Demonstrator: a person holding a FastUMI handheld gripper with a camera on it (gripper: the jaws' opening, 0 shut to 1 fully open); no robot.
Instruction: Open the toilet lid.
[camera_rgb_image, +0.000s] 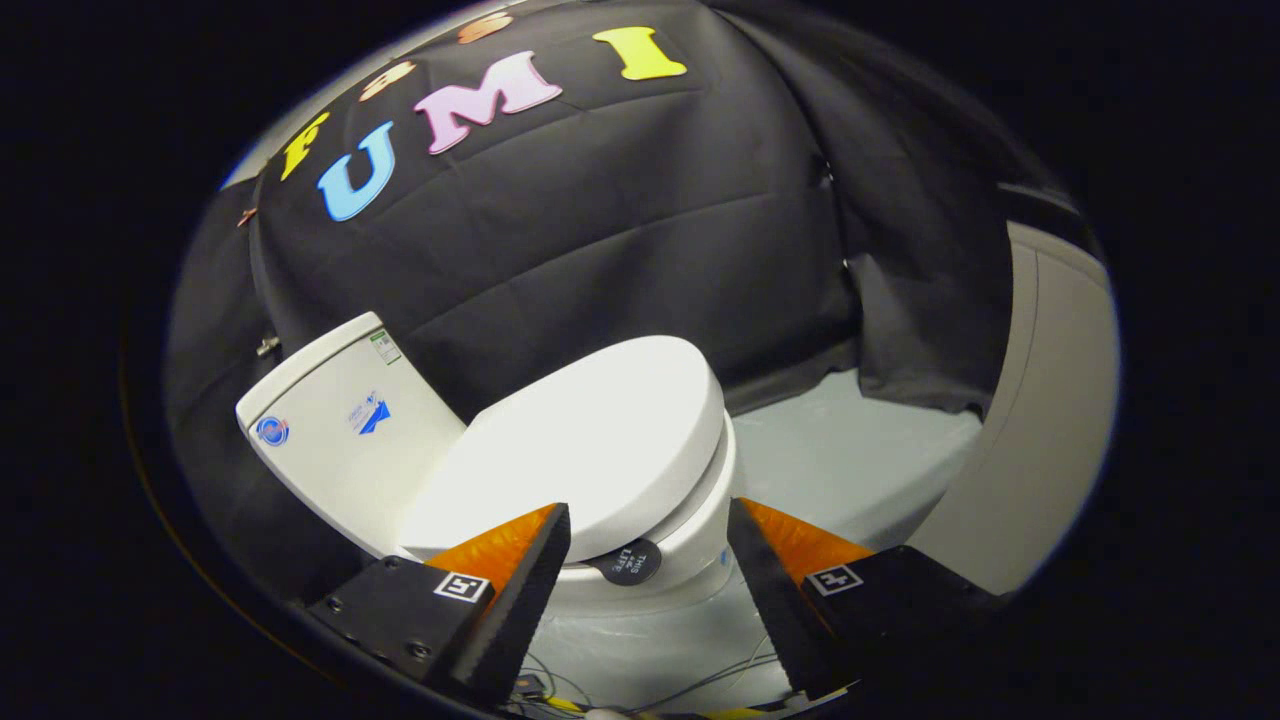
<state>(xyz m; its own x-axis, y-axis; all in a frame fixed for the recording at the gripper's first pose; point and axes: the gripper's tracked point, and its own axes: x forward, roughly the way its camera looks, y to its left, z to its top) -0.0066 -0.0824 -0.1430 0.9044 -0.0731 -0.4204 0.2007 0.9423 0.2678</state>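
Black cloth drapes the booth wall behind a white toilet standing on a pale floor. Its lid lies closed, flat over the seat, just ahead of the gripper and slightly to the left of the gap between the two fingers. The near edge of the lid sits level with the fingertips, with the left fingertip overlapping the lid's edge in this view; whether it touches cannot be told. The right finger stands clear of the lid, beside the bowl. The fingers are spread wide apart and grasp nothing.

A dark round sticker sits on the front of the bowl under the lid's lip, between the fingers. Beyond the lid and to the left, the cistern rises against the cloth, bearing blue stickers on its side and a small label near its top. Square black-and-white markers are fixed to the backs of both fingers. Thin cables trail across the floor just below the fingers. To the right, beyond the right finger, a pale panel curves up at the edge of the booth.
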